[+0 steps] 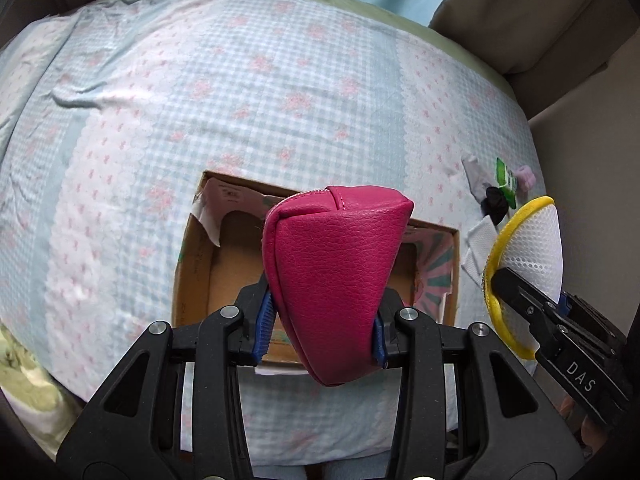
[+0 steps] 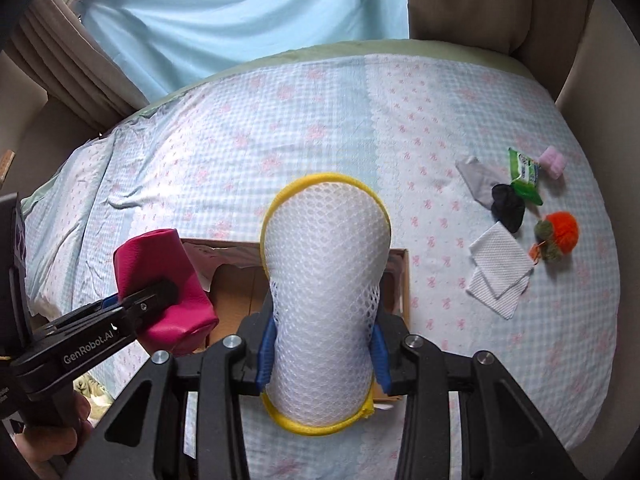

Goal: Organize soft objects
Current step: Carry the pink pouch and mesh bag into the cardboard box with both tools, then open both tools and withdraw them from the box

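My left gripper [image 1: 320,326] is shut on a magenta leather pouch [image 1: 332,272] and holds it above an open cardboard box [image 1: 192,264] on the bed. My right gripper [image 2: 324,354] is shut on a white mesh bag with a yellow rim [image 2: 326,280], held over the same box [image 2: 405,280]. The mesh bag also shows at the right of the left wrist view [image 1: 532,236]. The pouch also shows at the left of the right wrist view [image 2: 168,284].
Loose items lie on the checked bedsheet [image 2: 280,120] right of the box: white folded cloths [image 2: 500,276], a black sock [image 2: 508,206], a grey sock [image 2: 474,182], a green packet [image 2: 524,176], a pink item [image 2: 552,162], an orange pompom [image 2: 562,230]. Beige upholstery [image 2: 500,0] borders the bed.
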`<action>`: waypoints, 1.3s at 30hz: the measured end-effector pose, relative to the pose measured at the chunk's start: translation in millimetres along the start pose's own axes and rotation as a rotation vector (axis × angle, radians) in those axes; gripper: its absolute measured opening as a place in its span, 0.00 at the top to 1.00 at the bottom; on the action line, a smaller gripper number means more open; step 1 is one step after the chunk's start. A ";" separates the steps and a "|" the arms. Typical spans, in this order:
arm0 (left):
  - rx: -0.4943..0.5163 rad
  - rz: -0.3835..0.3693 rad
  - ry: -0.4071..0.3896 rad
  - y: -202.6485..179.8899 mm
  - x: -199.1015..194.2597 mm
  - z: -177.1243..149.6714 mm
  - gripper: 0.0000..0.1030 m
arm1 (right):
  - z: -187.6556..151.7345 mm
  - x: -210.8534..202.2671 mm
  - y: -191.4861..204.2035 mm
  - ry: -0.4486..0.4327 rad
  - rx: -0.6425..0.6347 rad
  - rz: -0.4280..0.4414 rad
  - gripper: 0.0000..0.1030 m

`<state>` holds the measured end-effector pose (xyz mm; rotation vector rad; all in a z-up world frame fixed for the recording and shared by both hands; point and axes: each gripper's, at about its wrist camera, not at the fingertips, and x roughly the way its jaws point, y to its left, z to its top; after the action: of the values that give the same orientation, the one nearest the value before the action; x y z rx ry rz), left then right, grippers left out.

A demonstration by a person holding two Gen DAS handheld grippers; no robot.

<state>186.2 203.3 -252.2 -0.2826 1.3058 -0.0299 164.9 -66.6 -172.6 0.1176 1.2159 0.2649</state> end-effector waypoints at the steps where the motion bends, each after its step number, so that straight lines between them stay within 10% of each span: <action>1: 0.023 0.010 0.024 5.4 10.5 2.1 0.67 | -2.2 11.5 4.9 0.016 0.013 0.008 0.65; 21: 0.260 0.076 0.341 12.4 153.7 13.7 0.66 | -43.9 170.5 42.1 0.265 -0.104 0.012 0.59; 24: 0.270 0.050 0.335 10.1 151.9 17.2 0.48 | -44.0 169.8 39.8 0.249 -0.124 0.023 0.11; 26: 0.279 0.058 0.290 8.1 145.3 20.0 0.01 | -45.9 168.8 37.6 0.240 -0.137 0.047 0.00; 39: 0.231 0.029 0.261 13.6 122.8 16.1 0.00 | -66.0 167.0 34.1 0.293 -0.186 0.050 0.00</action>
<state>232.5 197.3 -367.8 -0.0625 1.5504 -0.1970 152.0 6.9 -339.5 -0.0546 1.4728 0.4485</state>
